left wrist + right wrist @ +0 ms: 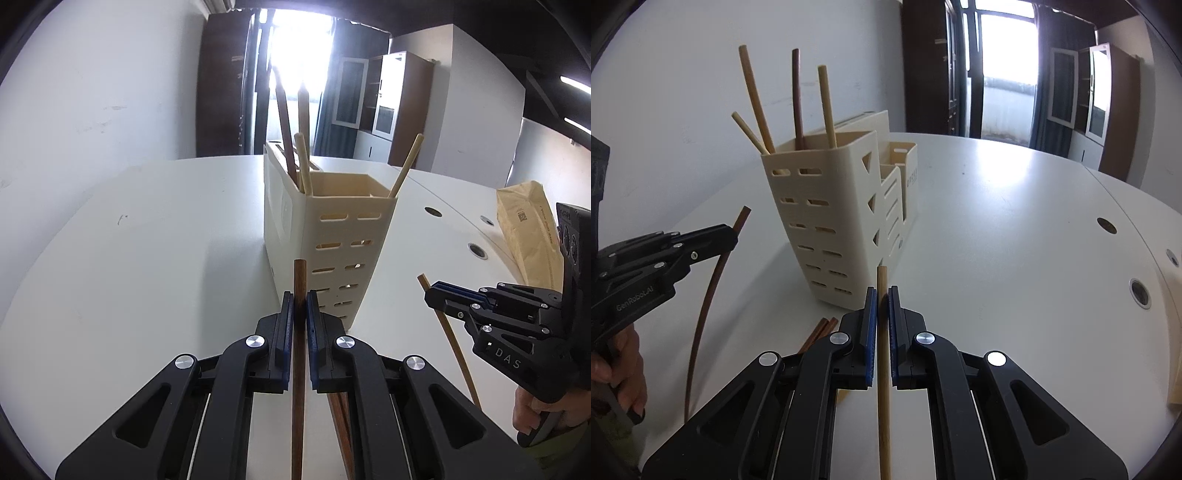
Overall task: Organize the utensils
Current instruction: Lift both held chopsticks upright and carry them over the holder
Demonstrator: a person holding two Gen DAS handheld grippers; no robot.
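the left gripper [299, 295] is clamped on a dark brown chopstick [298, 369] and the right gripper [882, 293] is clamped on a light bamboo chopstick [884, 369], both above the white table [997, 240]. just beyond stands the cream utensil holder [827, 221], with pale and dark chopsticks leaning in its tall compartment, and more dark chopsticks [818, 332] lie on the table near its base.

The holder [827, 221] stands on the counter [1015, 240], with several sticks [755, 96] upright or leaning in its tallest compartment. Before the holder, each gripper has one stick between its jaws: the left gripper [299, 306] to the holder's left, the right gripper [882, 299] directly before it. More sticks [818, 330] lie on the counter near the holder's foot. A paper bag [528, 229] lies right of the holder.
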